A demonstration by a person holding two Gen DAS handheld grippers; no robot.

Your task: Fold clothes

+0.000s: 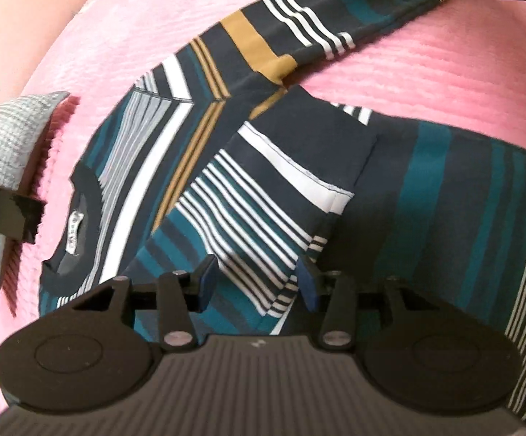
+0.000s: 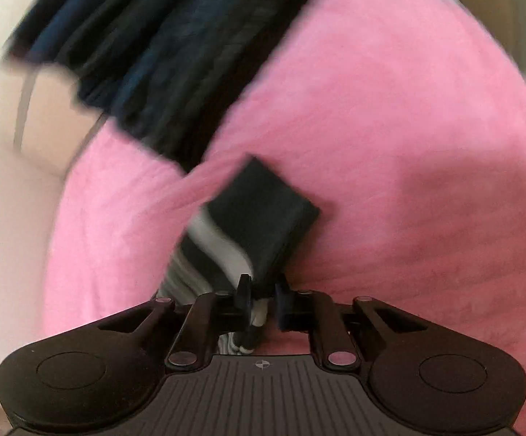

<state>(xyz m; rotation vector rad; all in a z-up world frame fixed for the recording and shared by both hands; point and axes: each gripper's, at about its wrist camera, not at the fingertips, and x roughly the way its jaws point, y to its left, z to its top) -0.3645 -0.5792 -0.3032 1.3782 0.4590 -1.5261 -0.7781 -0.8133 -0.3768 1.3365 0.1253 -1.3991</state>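
Note:
A navy, teal, white and tan striped shirt (image 1: 426,196) lies spread on a pink blanket (image 1: 426,65). One sleeve (image 1: 263,196) is folded over its body. My left gripper (image 1: 255,283) is open just above that folded sleeve, holding nothing. The other sleeve (image 1: 299,32) stretches away to the upper right, lifted off the blanket. My right gripper (image 2: 263,294) is shut on the cuff end of that sleeve (image 2: 259,218) and holds it above the blanket. The shirt body (image 2: 161,47) is blurred at the top of the right wrist view.
A grey knitted garment (image 1: 5,145) lies at the left edge of the pink blanket, with a black object (image 1: 5,210) on it. A pale surface (image 2: 8,181) lies beyond the blanket's left edge in the right wrist view.

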